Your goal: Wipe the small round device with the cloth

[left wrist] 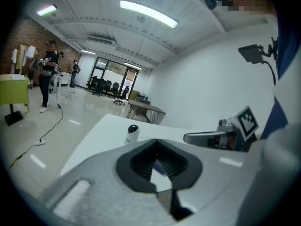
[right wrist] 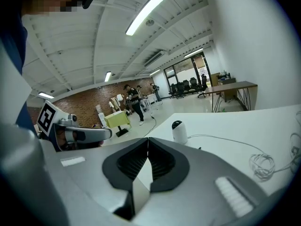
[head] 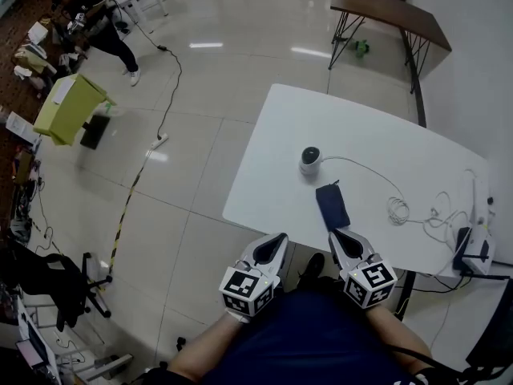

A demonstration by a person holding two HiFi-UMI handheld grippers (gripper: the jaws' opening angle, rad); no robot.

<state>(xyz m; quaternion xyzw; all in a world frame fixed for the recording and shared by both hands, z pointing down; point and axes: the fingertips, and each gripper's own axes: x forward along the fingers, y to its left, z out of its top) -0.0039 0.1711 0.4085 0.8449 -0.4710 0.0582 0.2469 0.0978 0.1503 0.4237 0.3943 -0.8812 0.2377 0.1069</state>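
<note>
1. The left gripper (head: 280, 237) and right gripper (head: 333, 233) are shut, with nothing held.
2. The cloth (head: 332, 205) is laid near the device (head: 310, 159) on the worktop (head: 385, 139), not yet picked up.
3. A gripper must be opened for the cloth.

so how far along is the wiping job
Not started, by the look of it. Done: nothing visible; the dark blue cloth lies flat on the white table, beside the small round camera, not touching it. In hand: nothing; the left gripper and right gripper are both shut and empty at the table's near edge. Left: grab the cloth, wipe the camera.
</note>
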